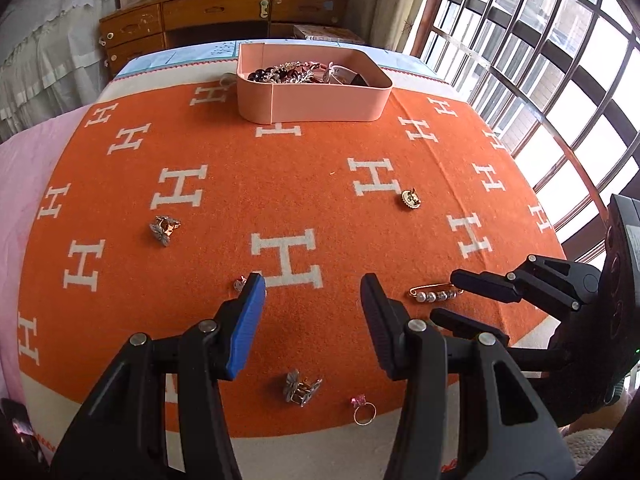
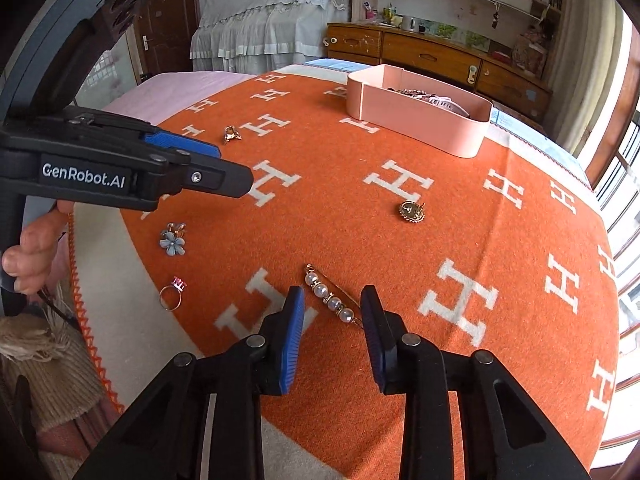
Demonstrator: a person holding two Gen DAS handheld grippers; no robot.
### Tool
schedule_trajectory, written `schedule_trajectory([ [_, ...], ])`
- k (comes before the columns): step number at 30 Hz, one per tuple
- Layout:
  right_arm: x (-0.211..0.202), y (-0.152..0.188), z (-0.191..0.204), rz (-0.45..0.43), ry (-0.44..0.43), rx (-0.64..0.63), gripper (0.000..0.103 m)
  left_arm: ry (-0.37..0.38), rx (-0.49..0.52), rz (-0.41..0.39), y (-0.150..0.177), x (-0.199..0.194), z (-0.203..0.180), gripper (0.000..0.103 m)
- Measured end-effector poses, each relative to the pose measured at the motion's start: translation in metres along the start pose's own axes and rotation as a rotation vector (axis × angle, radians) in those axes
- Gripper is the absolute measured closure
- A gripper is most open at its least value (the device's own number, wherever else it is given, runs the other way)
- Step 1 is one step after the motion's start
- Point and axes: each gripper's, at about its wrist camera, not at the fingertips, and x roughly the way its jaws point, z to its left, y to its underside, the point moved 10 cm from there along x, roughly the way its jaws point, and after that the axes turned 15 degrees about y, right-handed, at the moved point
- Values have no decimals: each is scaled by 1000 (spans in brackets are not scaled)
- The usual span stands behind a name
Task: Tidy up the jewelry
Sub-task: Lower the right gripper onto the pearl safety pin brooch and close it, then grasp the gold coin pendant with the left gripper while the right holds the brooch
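At the far left of the orange blanket (image 1: 304, 184), a silver and gold leaf-shaped clip (image 1: 164, 229) is lying well apart from both tools. Nearer, a tiny pink-stoned piece (image 1: 239, 282) is sitting just beside the outer face of the left finger of the left gripper (image 1: 314, 286). That gripper is hovering over the blanket with its jaws partly spread and nothing between them; only a white letter H and bare cloth are showing in the gap. Below its fingertips, closer to the camera, a flower clip (image 1: 301, 387) and a ring with a pink stone (image 1: 363, 411) are lying on the blanket near its cream border.

Further right, the pearl pin (image 2: 331, 297) is lying slantwise between the two fingers of the right gripper (image 2: 331, 300), which is pointing down at it. The jaws are standing fairly narrow around the pin, but the pads are not touching it: its near end is lying close to the right finger, and a gap is showing on the left side. Beyond the pin, a round gold brooch (image 2: 411, 212) is resting alone. At the far edge, the pink box (image 2: 416, 120) is holding a heap of jewelry.
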Motion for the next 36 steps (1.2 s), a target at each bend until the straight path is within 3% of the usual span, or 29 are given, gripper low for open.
schedule_trajectory([
  [5,-1,2,2,-18,35,-50,76,6,-12,14,0,5,0,57],
  [7,2,0,-2,-14,75,-50,89,5,-16,20,1,7,1,57],
  [8,2,0,-4,-8,86,-41,91,3,-18,24,1,8,1,57],
  [11,4,-2,-13,8,67,27,98,-6,-16,35,-1,13,0,57],
  [14,8,-2,-27,34,68,106,98,-8,-5,42,-7,18,-4,57],
  [17,10,-3,-48,63,50,241,98,-4,20,51,-17,24,-12,57],
  [18,11,-3,-57,72,38,301,103,-3,32,52,-21,27,-15,57],
  [22,13,-3,-93,88,-6,526,103,-6,97,68,-35,44,-33,57],
  [26,14,2,-113,94,-22,615,103,4,151,116,-42,68,-48,57],
  [29,17,3,-107,115,-78,613,102,17,146,130,-44,77,-51,57],
  [33,18,-2,-88,106,-55,523,98,13,136,134,-45,80,-49,57],
  [35,18,-6,-79,97,-38,481,92,9,124,129,-46,78,-45,57],
  [36,18,-8,-74,92,-24,457,84,8,115,126,-46,77,-43,57],
])
